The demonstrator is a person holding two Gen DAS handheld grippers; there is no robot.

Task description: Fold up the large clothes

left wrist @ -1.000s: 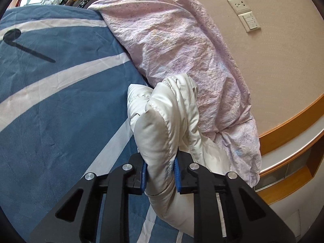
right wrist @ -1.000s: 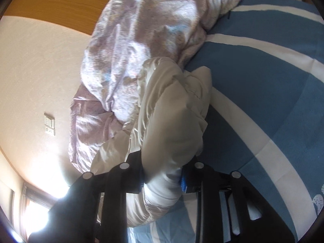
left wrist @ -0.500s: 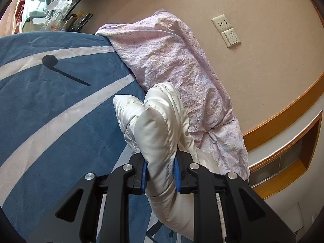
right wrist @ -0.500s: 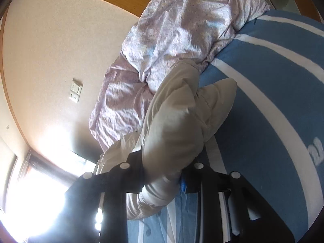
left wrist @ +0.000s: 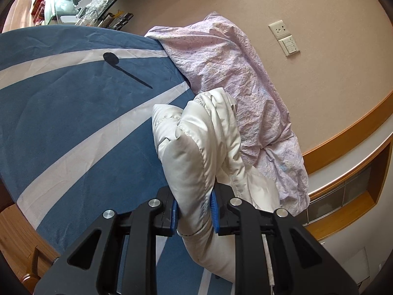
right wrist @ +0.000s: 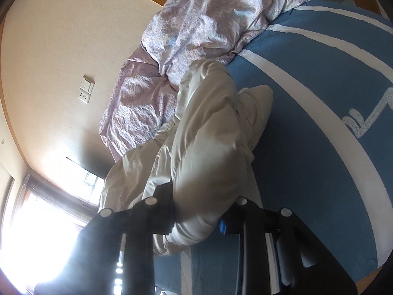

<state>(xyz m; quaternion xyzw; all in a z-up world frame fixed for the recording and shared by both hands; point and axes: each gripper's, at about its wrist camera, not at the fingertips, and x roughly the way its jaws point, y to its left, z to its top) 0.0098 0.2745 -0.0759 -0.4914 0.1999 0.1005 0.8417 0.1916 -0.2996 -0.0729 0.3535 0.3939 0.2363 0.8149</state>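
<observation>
Both tongs are clamped on the same garment: my left gripper (left wrist: 193, 215) pinches a thick puffy fold of the white jacket (left wrist: 196, 152) between its blue pads, and my right gripper (right wrist: 199, 217) bites another bulging fold of it, its jaws pressed into the padding. The jacket hangs bunched from both grips, above the near edge of the blue bedspread (left wrist: 73, 113), with its far part sagging against the lilac quilt (left wrist: 228, 73) heaped along the wall side of the bed.

As I judge it, the step in hand is carrying the jacket out over the bedspread to lay it flat before any fold. To do it well I would keep both grips firm, since slick padded fabric may creep out of the pads, draw the two tongs apart so the bundle opens, and swing it clear of the quilt so nothing drags or catches.

Farther off, a socket and switch plate (left wrist: 285, 38) sit on the beige wall, and a cluttered shelf (left wrist: 81, 7) shows at the far left.

Some pale stitched lettering (right wrist: 366, 118) marks the bedspread in the right view, cut off and unreadable to me. No brand shows.
</observation>
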